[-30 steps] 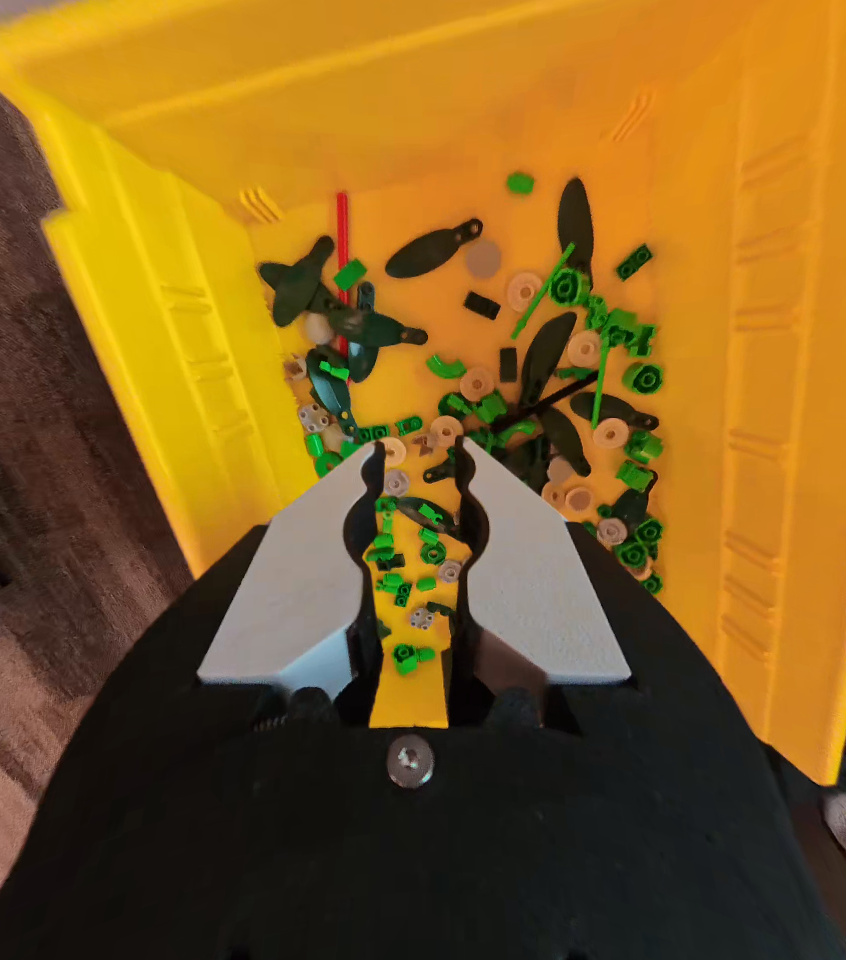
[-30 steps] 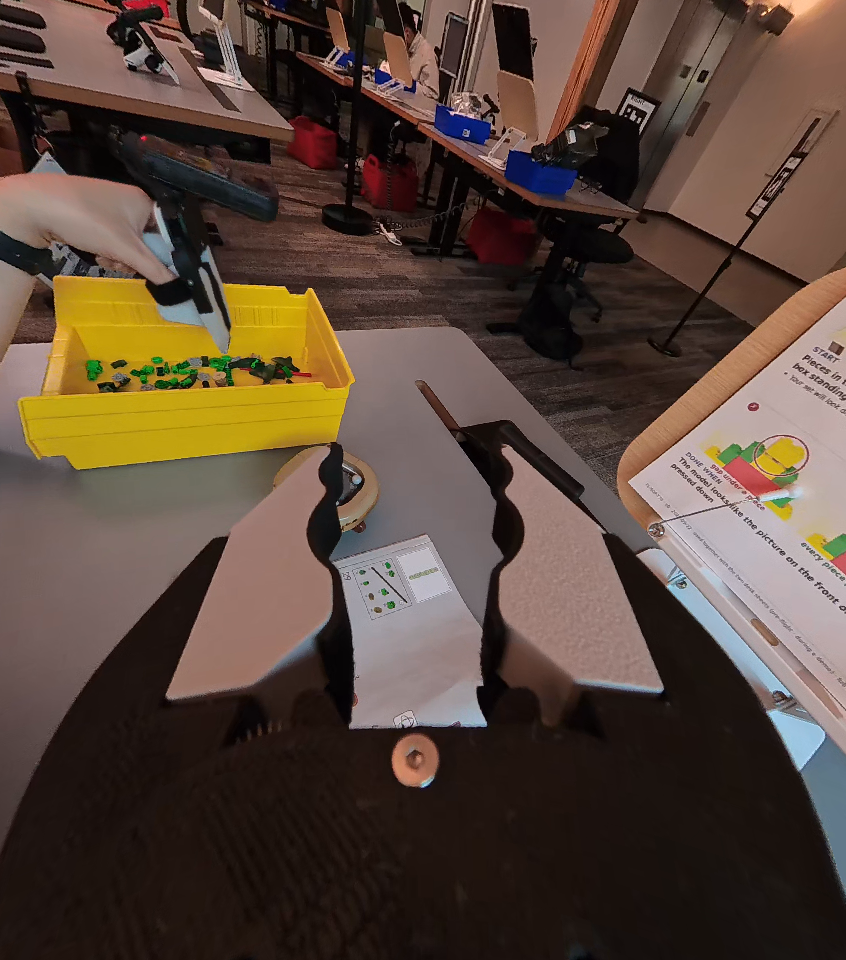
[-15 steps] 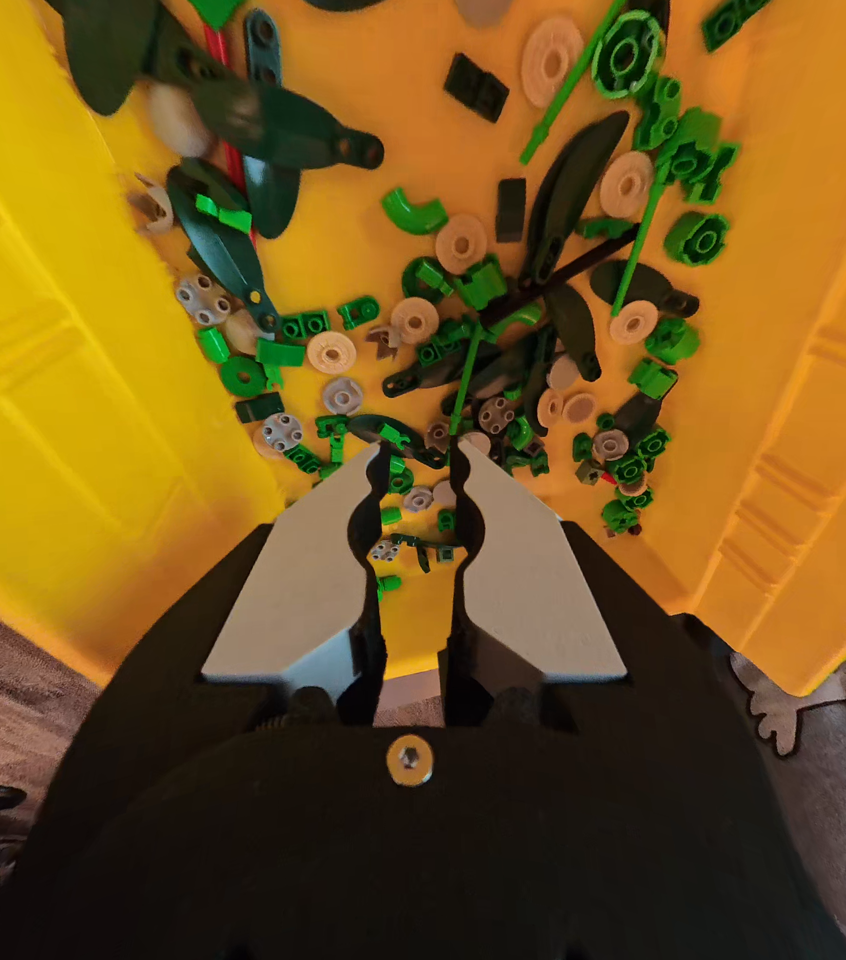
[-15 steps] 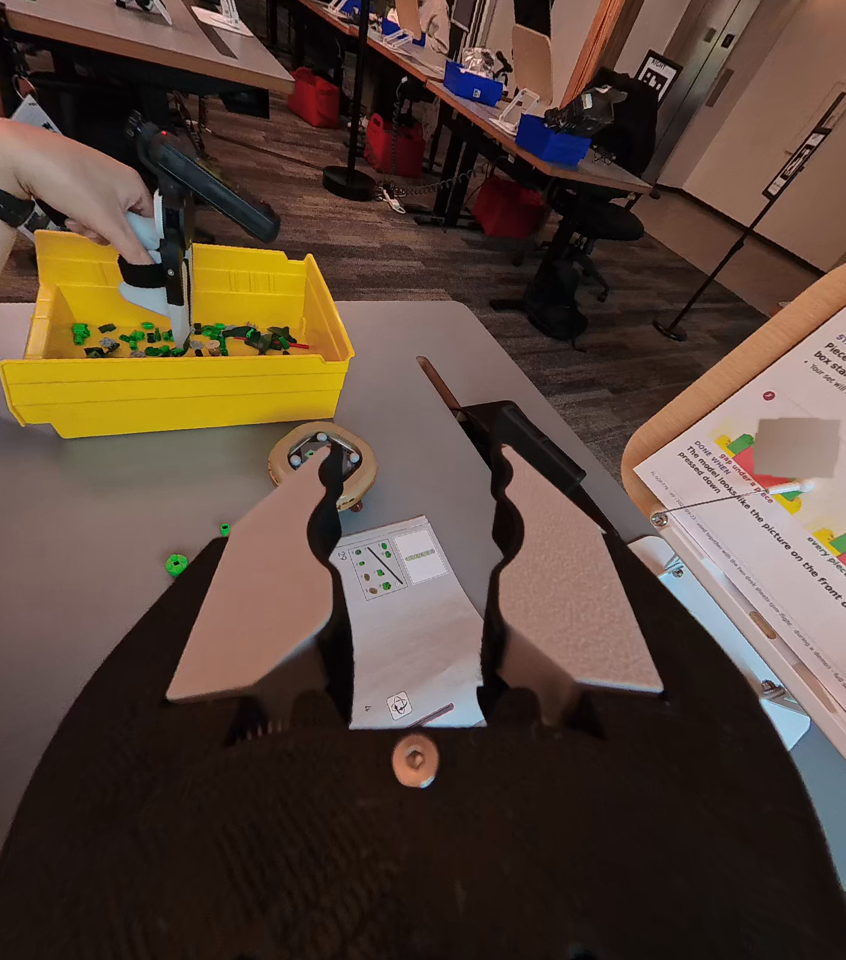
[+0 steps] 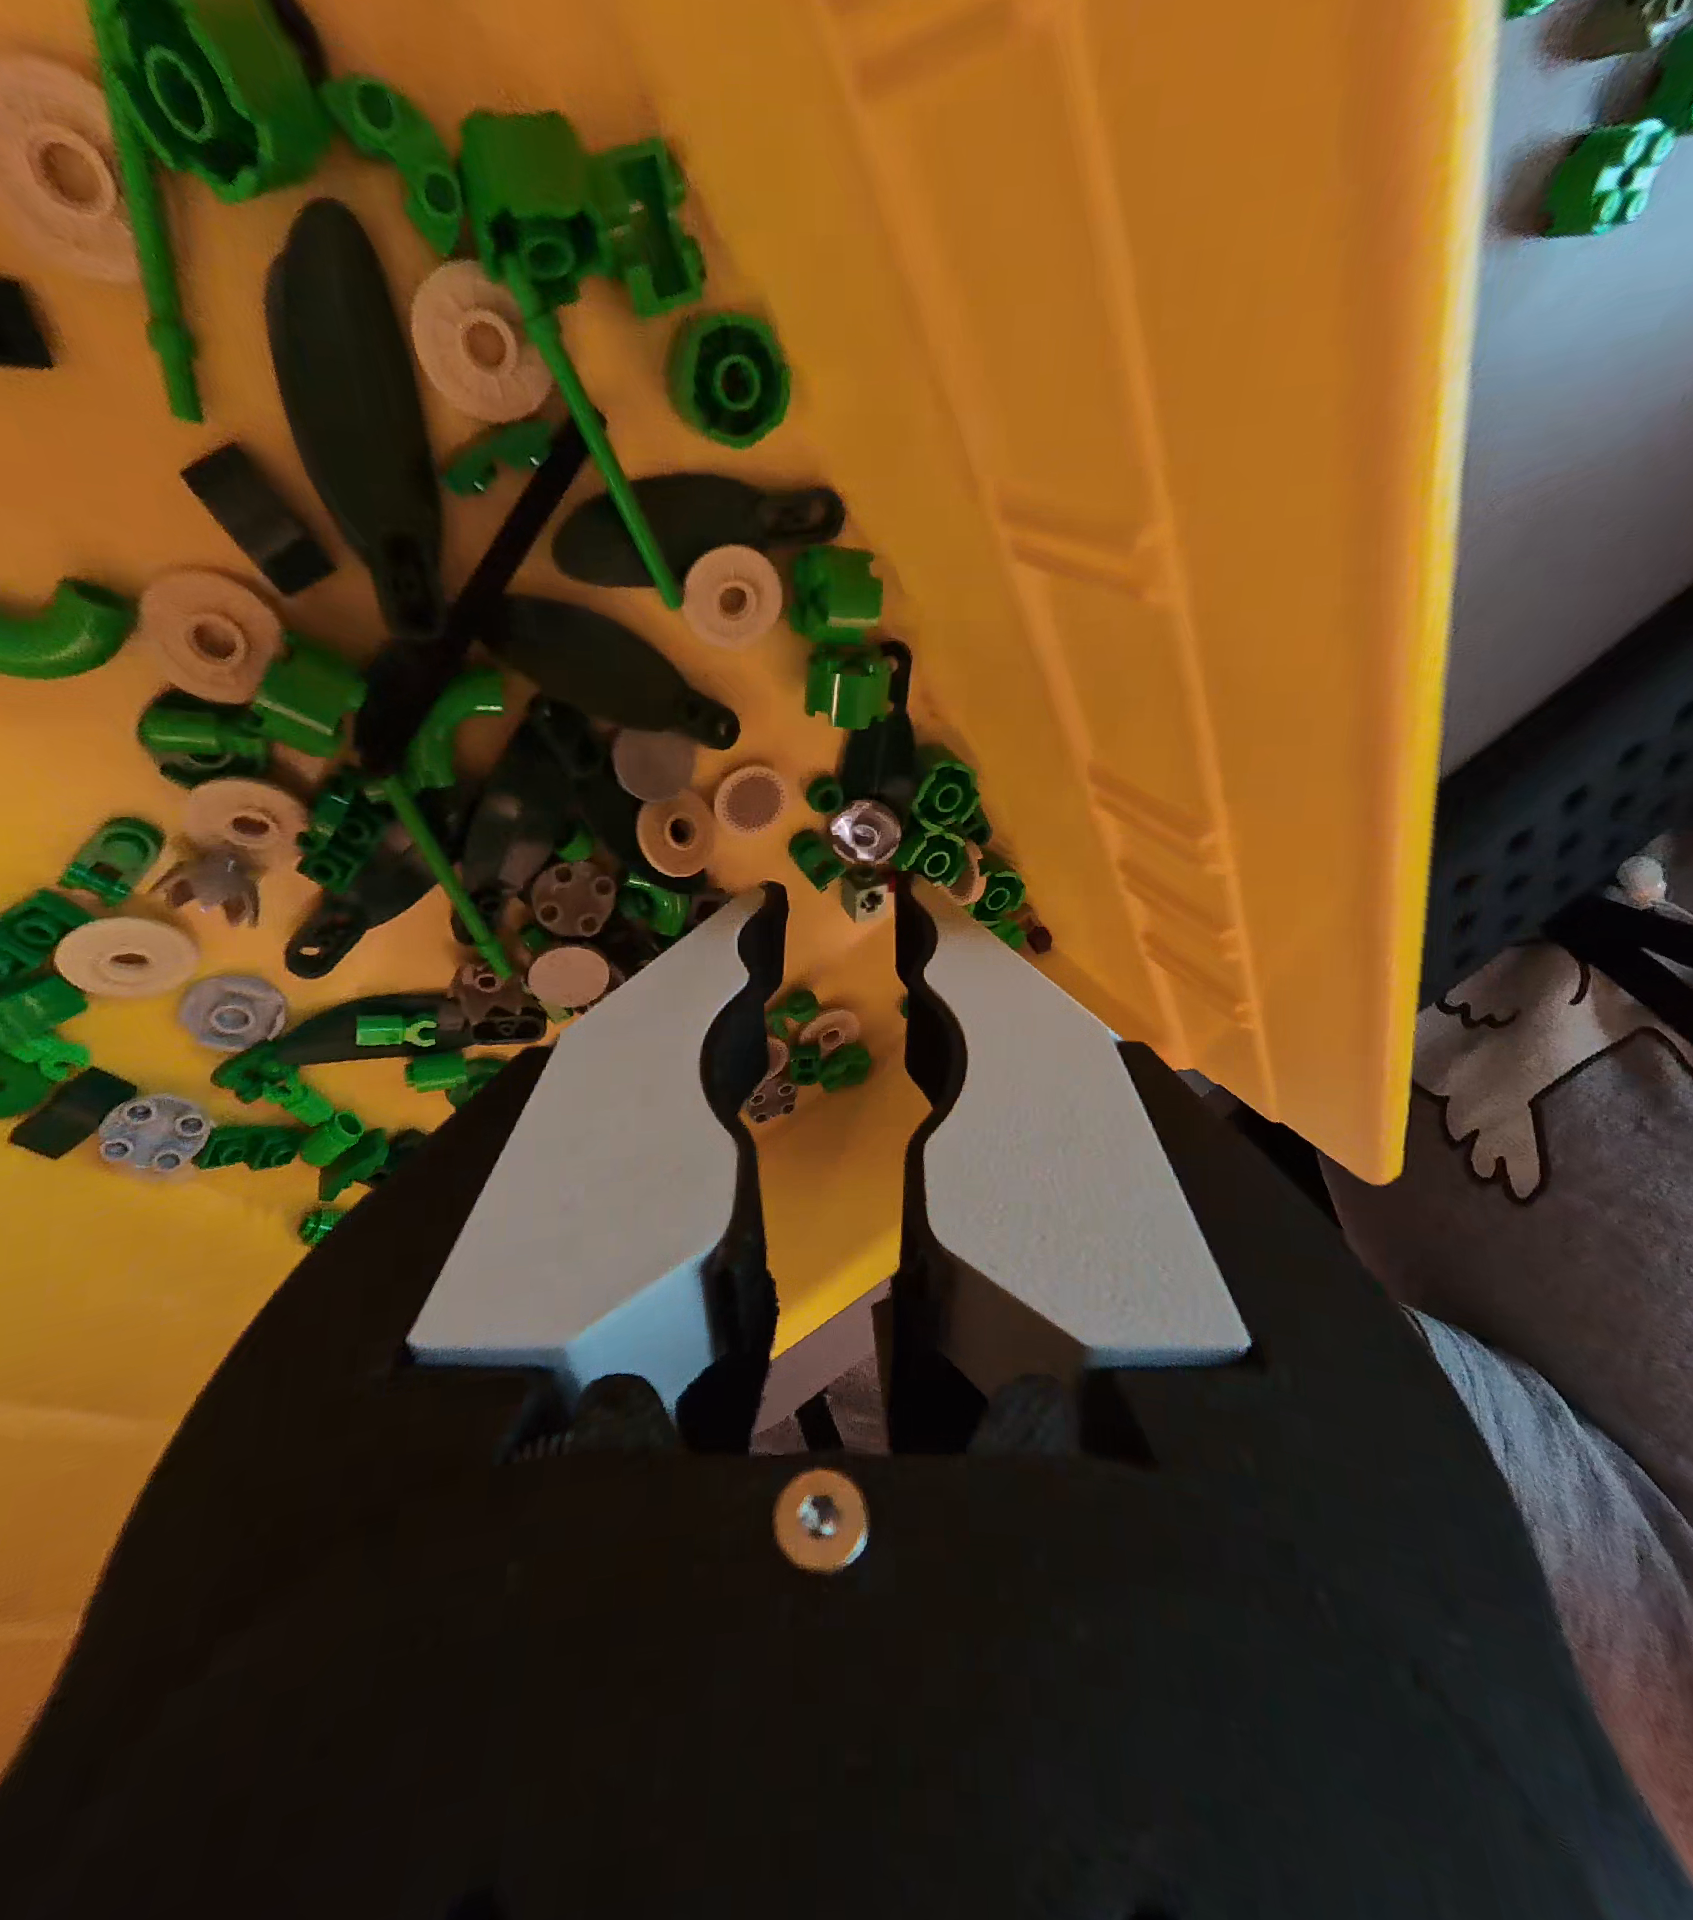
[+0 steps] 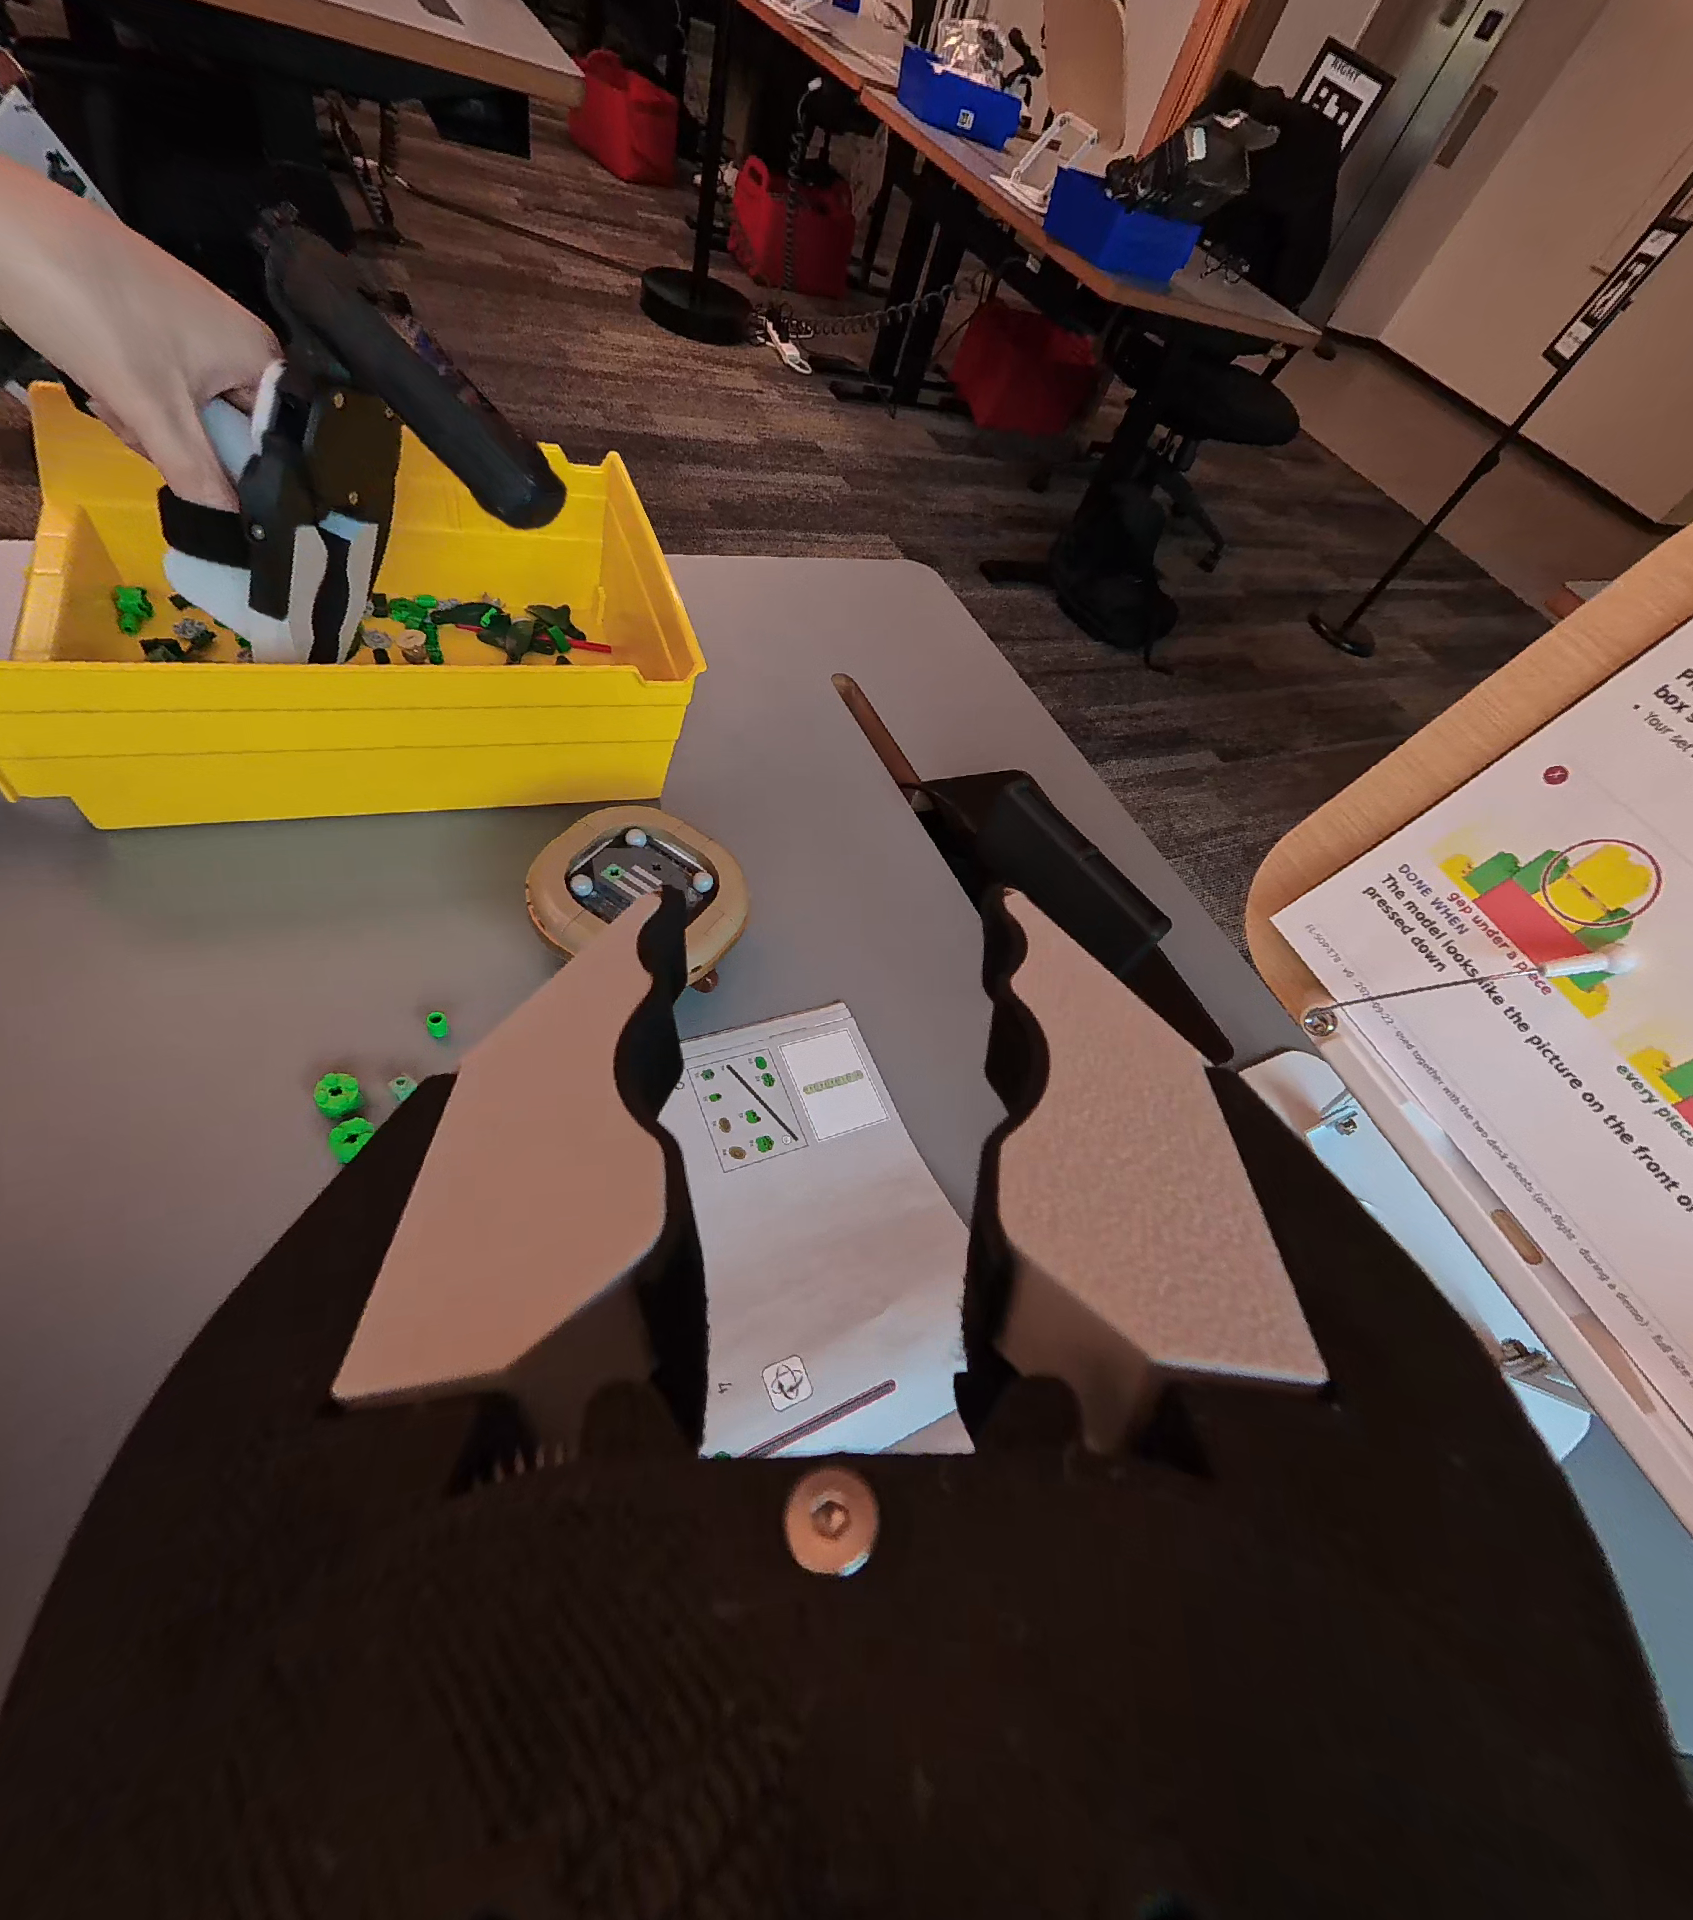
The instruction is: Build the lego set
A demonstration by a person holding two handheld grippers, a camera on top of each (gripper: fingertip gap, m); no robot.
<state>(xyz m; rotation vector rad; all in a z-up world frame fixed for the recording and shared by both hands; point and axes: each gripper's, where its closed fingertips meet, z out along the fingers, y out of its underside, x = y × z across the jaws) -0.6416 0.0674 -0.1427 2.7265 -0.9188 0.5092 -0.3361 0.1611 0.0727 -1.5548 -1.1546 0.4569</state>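
Observation:
The yellow bin holds several loose green, dark green, tan and grey lego pieces. My left gripper is down inside it near its right wall, jaws a narrow gap apart, tips just short of a small olive cube and a shiny grey round stud. It also shows in the right wrist view, held by a hand. My right gripper is open and empty above the instruction sheet. A round tan lego base stands on the grey table just past its left fingertip.
Three small green pieces lie loose on the table left of my right gripper; they also show outside the bin. A black block lies behind the sheet. A wooden board with a printed poster leans at the right. My right fingertips sit around 40 cm from my left ones.
My left gripper has gone lower into the bin and shifted toward its right wall. My right gripper has drawn back a little, so the round base and loose green pieces now show.

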